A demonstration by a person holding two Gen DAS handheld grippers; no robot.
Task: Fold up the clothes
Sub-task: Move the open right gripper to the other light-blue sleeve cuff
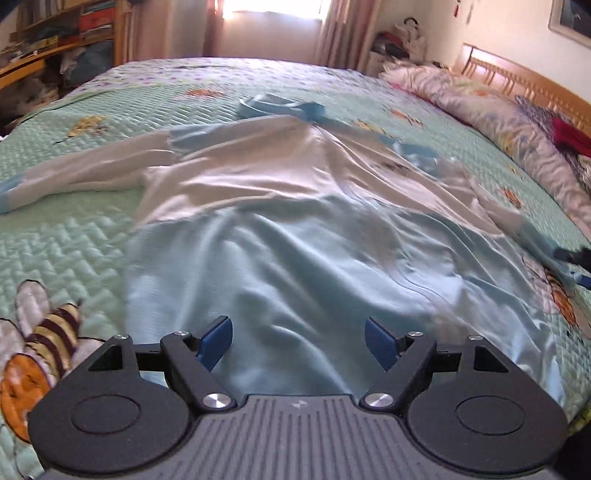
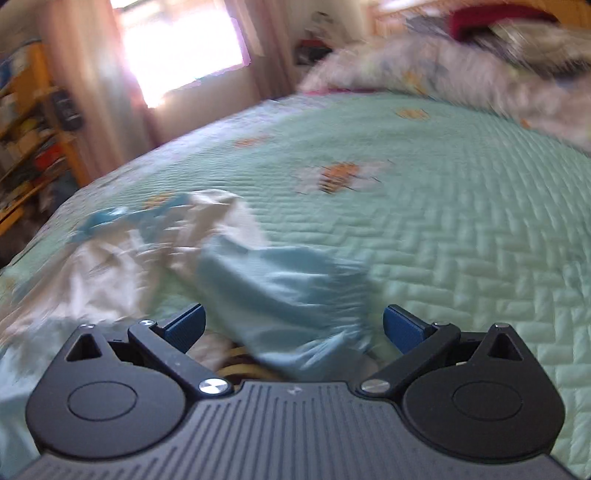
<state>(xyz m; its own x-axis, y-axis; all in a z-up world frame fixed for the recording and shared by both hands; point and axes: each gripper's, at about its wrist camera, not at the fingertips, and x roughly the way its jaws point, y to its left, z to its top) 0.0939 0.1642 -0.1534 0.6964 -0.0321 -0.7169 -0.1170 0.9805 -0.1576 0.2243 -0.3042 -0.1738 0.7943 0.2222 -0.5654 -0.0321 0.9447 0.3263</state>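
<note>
A long-sleeved garment [image 1: 280,206], white on top and light blue below, lies spread on the green quilted bed [image 1: 74,229] with its blue collar at the far end. My left gripper [image 1: 297,332] hovers open over the light blue hem, nothing between its fingers. A dark tip [image 1: 572,254] shows at the right edge by the right sleeve; I cannot tell what it is. In the blurred right wrist view my right gripper [image 2: 293,317] is open above a bunched light blue and white part of the garment [image 2: 280,280], whose cloth lies between the jaws without the pads pressing it.
A rolled floral duvet [image 1: 498,110] with a red cloth [image 1: 570,136] on it lies along the wooden headboard [image 1: 517,77] on the right. Bookshelves [image 1: 55,37] stand beyond the bed's left side, a bright window [image 1: 273,14] behind.
</note>
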